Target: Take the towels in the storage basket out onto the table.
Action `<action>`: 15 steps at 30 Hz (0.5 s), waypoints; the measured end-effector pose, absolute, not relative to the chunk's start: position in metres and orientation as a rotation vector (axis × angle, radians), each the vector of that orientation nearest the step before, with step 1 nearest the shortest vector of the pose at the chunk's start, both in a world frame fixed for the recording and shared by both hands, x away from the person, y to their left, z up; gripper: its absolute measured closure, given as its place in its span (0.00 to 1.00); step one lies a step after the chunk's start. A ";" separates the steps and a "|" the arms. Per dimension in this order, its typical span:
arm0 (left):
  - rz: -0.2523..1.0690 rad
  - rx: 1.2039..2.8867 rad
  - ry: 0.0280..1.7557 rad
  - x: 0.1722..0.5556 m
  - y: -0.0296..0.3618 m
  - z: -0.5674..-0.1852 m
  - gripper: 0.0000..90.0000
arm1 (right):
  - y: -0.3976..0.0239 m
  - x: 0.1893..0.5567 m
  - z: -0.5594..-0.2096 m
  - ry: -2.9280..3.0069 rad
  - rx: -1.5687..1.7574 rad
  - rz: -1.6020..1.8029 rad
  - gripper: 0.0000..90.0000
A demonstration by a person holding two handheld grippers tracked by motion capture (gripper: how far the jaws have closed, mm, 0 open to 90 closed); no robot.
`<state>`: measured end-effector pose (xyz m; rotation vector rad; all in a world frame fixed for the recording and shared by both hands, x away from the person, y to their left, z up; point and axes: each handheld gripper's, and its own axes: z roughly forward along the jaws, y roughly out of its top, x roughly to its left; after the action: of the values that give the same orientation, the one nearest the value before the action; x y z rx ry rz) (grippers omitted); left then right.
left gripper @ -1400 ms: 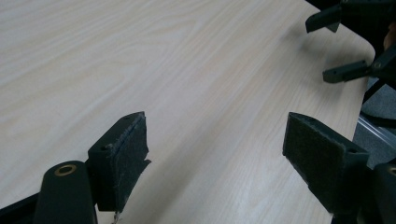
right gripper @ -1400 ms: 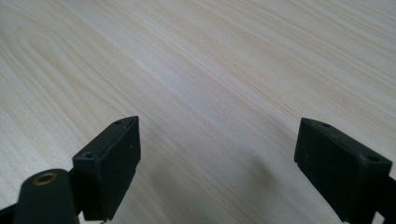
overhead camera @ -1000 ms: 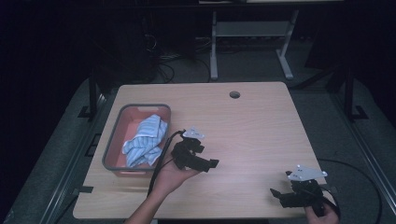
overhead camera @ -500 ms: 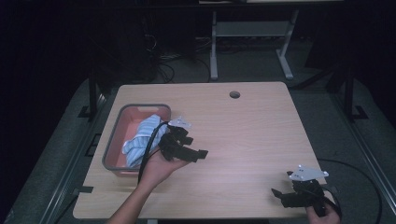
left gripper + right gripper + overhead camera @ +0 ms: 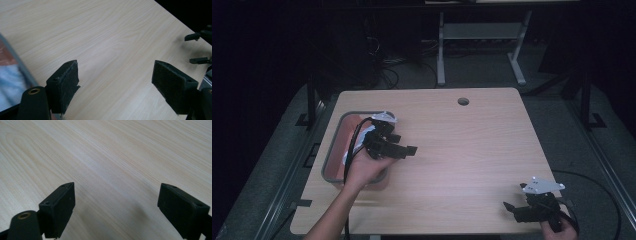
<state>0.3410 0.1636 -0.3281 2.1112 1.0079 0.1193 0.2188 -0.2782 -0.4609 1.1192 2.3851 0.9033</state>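
A grey-rimmed tray (image 5: 330,150) with a reddish inside sits at the table's left side. A pale blue and white cloth (image 5: 8,82) lies in it, mostly covered by the hand in the high view. My left gripper (image 5: 404,146) hovers at the tray's right edge, jaws wide open and pointing right over bare wood (image 5: 115,72). The tray's rim (image 5: 22,67) runs just beside its left jaw. My right gripper (image 5: 511,210) rests near the table's front right corner, open and holding nothing (image 5: 117,195). It also appears far off in the left gripper view (image 5: 188,49).
The light wooden table (image 5: 472,150) has a round cable hole (image 5: 463,101) near its back edge. A white desk frame (image 5: 477,45) stands on the dark floor behind. Cables trail from both grippers.
My left gripper has moved left and back from the table's middle to the tray's right edge, staying open. The right gripper has barely moved.
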 end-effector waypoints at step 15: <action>0.142 2.056 1.133 0.353 0.208 -0.326 0.23 | -0.276 0.217 -0.460 2.386 1.116 0.902 0.15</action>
<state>0.3530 0.2085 -0.3260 2.0565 1.1328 0.1417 0.2171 -0.2763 -0.4602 1.1165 2.3859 0.9016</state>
